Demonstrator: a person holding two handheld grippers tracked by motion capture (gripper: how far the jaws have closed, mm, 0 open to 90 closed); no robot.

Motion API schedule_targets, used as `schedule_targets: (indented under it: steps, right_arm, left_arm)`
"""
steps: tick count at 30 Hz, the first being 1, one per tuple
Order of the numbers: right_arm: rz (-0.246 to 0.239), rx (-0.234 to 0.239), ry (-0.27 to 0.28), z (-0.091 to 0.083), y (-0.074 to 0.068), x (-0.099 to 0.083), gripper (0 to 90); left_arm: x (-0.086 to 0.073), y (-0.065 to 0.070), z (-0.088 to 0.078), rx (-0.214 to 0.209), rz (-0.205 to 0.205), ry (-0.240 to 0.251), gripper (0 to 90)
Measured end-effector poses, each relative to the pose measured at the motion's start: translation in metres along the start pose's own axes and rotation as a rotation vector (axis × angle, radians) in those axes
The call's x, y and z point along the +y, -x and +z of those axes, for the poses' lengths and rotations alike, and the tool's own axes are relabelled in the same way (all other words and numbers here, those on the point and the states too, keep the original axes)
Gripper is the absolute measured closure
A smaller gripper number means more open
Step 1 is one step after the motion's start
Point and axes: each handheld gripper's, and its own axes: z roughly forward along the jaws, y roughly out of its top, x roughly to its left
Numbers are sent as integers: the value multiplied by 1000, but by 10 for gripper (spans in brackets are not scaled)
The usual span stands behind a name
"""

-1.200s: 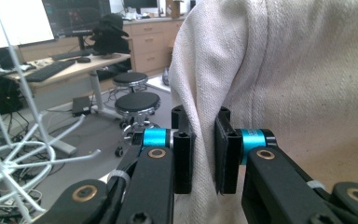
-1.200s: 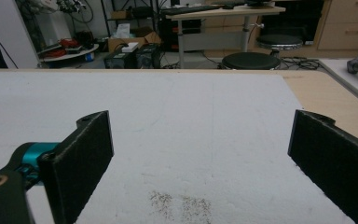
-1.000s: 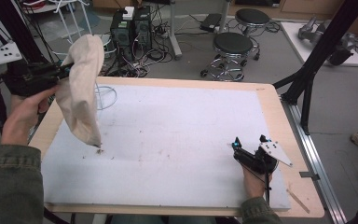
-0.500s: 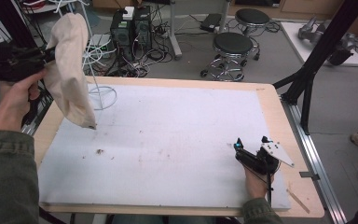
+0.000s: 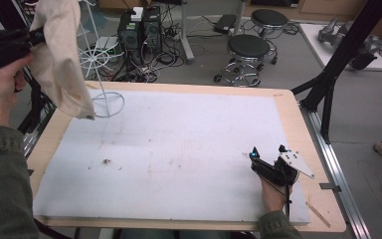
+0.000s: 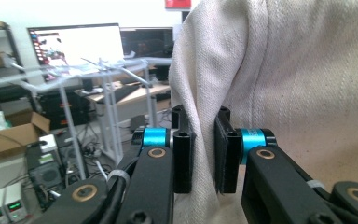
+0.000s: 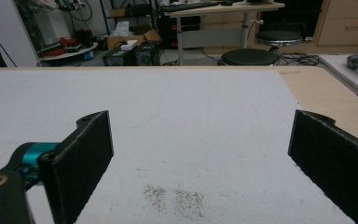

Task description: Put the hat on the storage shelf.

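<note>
Two grippers | left gripper (image 6: 204,154) pinching cloth (image 5: 59,59) | right gripper (image 7: 205,168) wide.

Lab or workshop. Beyond left gripper (image 6: 204,158): lit monitors (image 6: 77,44), cardboard box (image 6: 9,135). Ahead of right gripper (image 7: 200,163): desk (image 7: 219,9), black stools (image 5: 248,47), computer towers (image 5: 140,32), tangled floor cables (image 5: 154,67), wooden drawer cabinet (image 7: 345,23).

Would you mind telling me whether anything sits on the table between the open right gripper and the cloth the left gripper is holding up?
Nothing visible does. The white mat between the right gripper and the hanging cloth is bare apart from small crumbs. The white wire stand rises just beside the cloth, held by the left gripper.
</note>
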Motion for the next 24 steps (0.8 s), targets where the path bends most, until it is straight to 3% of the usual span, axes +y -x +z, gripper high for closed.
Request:
schedule_targets:
  steps: [5, 18, 24]
  right_arm:
    - [4, 5, -1, 0, 1, 0, 55]
    - [29, 15, -6, 1, 3, 0, 55]
    - [34, 19, -5, 1, 2, 0, 55]
  left_arm:
    - [12, -8, 1, 52, -11, 41, 804]
    - [19, -26, 21, 116, -43, 47, 804]
    - [23, -33, 36, 160, -36, 32, 803]
